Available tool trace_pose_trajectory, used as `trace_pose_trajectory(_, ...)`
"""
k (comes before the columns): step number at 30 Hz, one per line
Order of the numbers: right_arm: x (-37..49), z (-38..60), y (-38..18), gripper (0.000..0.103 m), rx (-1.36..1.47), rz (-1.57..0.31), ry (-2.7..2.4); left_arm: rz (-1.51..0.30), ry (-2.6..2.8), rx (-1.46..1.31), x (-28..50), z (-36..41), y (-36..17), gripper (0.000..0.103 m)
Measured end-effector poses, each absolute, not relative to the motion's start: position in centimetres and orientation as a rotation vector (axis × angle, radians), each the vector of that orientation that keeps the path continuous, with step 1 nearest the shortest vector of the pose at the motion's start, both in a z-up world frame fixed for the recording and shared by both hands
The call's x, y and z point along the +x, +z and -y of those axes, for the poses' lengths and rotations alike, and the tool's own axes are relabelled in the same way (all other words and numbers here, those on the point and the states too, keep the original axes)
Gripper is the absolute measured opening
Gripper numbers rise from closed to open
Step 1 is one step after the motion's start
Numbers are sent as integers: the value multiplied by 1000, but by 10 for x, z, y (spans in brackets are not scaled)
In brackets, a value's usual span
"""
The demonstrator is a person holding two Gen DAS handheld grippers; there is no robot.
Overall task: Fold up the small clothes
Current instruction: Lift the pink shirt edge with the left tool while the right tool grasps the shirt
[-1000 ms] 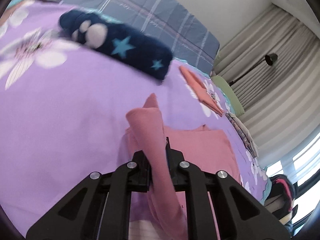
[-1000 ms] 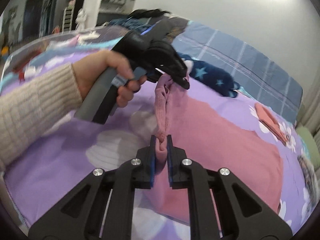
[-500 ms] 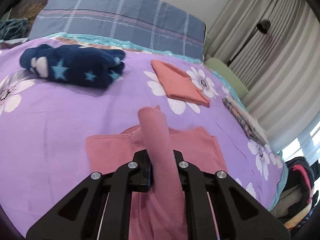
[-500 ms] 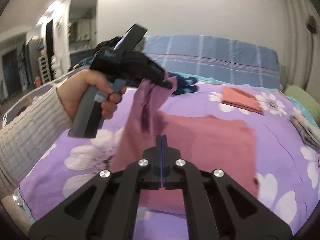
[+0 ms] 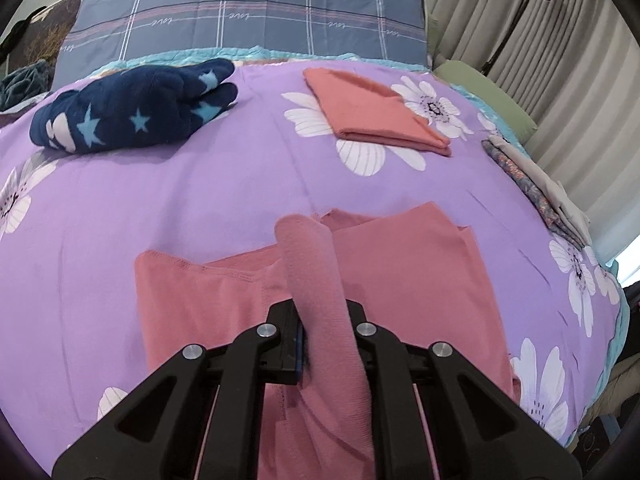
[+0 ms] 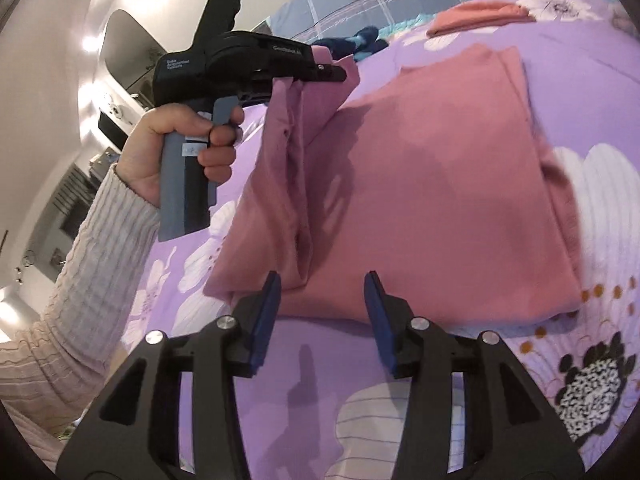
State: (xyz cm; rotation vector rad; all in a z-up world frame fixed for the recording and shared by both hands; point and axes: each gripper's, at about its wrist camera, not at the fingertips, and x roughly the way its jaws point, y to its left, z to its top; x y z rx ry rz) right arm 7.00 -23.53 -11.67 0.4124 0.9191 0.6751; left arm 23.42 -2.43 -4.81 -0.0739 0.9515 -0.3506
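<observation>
A pink garment [image 6: 440, 184] lies on the purple flowered bedspread [image 6: 400, 380], partly folded. My left gripper [image 5: 320, 320] is shut on a raised strip of this pink garment [image 5: 312, 264], which runs up between its jaws. From the right wrist view the left gripper [image 6: 340, 74] is held in a hand and lifts the garment's left edge off the bed. My right gripper [image 6: 322, 300] hovers at the garment's near edge, its jaws opening with nothing between the blue pads [image 6: 266, 312].
A folded orange cloth [image 5: 376, 114] and a dark blue star-patterned fleece [image 5: 132, 116] lie farther back on the bed. A grey plaid pillow [image 5: 248, 12] is behind them. Folded patterned clothes [image 5: 536, 184] sit at the right edge, near curtains.
My right gripper has let go of the pink garment, opened, and rolled. The left gripper carried its held edge across, so the garment now lies more spread below it.
</observation>
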Motion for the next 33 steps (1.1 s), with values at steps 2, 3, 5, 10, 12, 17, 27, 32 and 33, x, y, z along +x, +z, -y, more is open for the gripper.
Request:
trace_pose_trajectory(2,72,234,-117,44,447,-930,727,-950,-349,-72,234,24,-47,8)
trace_pose_trajectory(3,72,233,-117,44,464,-936,748,-949,-350,-71,234,24,-46,8)
trace_pose_trajectory(5,72,226,-120,44,501,-961,779,-945,-353,-71,234,24,-46,8)
trace_pose_trajectory(10,81,211,-127,44,519,-1032,773,-923,-368,-104,231,13,-45,8)
trace_pose_trajectory(12,81,208,-130,44,534,-1066,773,-911,-369,-133,229,5,-44,8)
trace_pose_trajectory(17,88,198,-130,44,552,-1089,774,-886,-372,-214,226,-29,-43,8)
trace_pose_trajectory(27,102,177,-123,7,533,-1062,680,-882,-423,-282,225,-46,-51,8)
trace_pose_trajectory(32,87,179,-104,5,470,-958,647,-880,-441,-291,226,-46,-49,8)
trace_pose_trajectory(33,83,179,-97,5,451,-933,654,-879,-446,-297,226,-45,-47,8)
